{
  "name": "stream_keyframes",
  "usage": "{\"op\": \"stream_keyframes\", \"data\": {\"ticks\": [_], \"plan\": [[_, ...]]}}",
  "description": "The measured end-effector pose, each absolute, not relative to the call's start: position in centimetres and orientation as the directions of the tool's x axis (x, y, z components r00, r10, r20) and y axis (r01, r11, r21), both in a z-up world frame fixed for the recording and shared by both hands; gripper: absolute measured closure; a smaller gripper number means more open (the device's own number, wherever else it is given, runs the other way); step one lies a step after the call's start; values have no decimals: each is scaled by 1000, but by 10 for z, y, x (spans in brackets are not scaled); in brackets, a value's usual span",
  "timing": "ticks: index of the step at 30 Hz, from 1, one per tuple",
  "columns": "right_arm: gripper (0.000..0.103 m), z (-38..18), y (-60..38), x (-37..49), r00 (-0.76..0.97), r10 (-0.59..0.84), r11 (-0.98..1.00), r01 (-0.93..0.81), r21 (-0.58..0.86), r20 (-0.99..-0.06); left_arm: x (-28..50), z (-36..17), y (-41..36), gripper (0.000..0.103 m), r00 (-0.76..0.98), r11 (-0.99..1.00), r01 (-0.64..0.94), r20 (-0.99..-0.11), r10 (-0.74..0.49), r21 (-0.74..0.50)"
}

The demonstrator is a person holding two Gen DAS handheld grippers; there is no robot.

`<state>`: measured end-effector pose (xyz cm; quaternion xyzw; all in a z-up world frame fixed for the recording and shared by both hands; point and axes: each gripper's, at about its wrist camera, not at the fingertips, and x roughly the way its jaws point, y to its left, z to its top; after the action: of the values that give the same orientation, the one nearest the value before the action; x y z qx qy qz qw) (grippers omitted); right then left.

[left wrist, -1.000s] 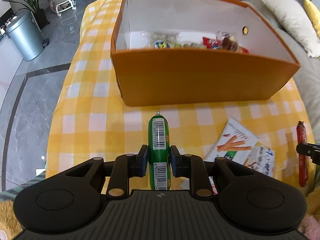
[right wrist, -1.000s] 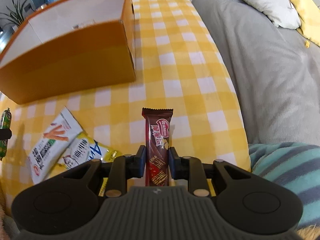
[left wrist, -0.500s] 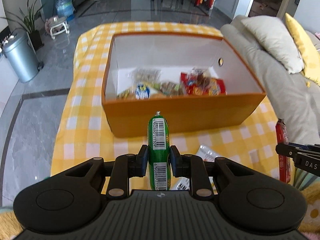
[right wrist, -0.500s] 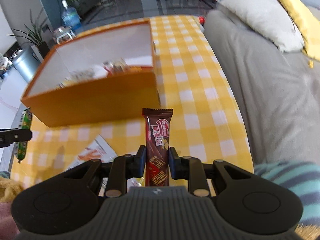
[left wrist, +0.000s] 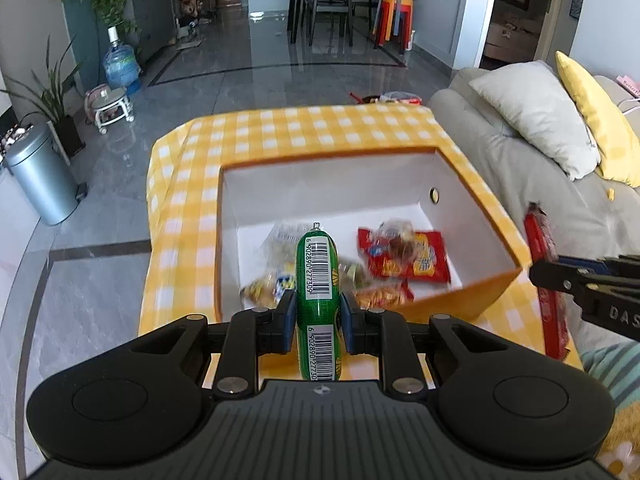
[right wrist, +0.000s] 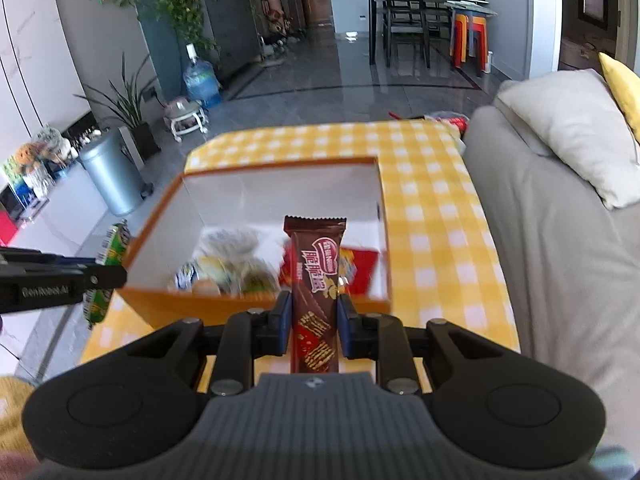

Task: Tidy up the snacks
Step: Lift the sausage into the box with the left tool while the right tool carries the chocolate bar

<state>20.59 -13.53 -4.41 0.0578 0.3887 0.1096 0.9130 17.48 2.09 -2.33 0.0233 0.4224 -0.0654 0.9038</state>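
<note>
Now each claw clamps one snack: left a glossy green sausage, right a crinkled brown wafer bar

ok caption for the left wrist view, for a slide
Left gripper shut on a green sausage stick, above the orange box of snacks.

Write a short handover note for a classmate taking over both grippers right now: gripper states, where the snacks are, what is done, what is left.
Left gripper: jaws shut on the green sausage.
Right gripper: jaws shut on the brown wafer bar.
Both are held near the front of the orange box on the checked tablecloth.
Done: several snacks already lie in the box.
Left: drop both items in. Whether snacks remain on the table is not visible.
</note>
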Motion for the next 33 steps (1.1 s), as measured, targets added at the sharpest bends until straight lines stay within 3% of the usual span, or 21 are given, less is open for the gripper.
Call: {"op": "stream_keyframes", "data": {"ticks": [7,13,21,33], "plan": [[83,-28,-124,247,701,265,964,-183,193,-661,208,-20,11,78,626,987,161,-770,-125,-30],[83,-30,-105,280,712,237,970,-216,115,-661,236,-26,-1,78,603,984,176,-788,-123,-19],[83,-62,-88,324,678,164,968,-250,-15,-717,279,-49,-11,78,535,982,186,-838,-107,-7],[83,-116,-78,379,579,105,961,-269,-69,-808,336,-96,-12,78,426,985,170,-902,-75,-1]]}}
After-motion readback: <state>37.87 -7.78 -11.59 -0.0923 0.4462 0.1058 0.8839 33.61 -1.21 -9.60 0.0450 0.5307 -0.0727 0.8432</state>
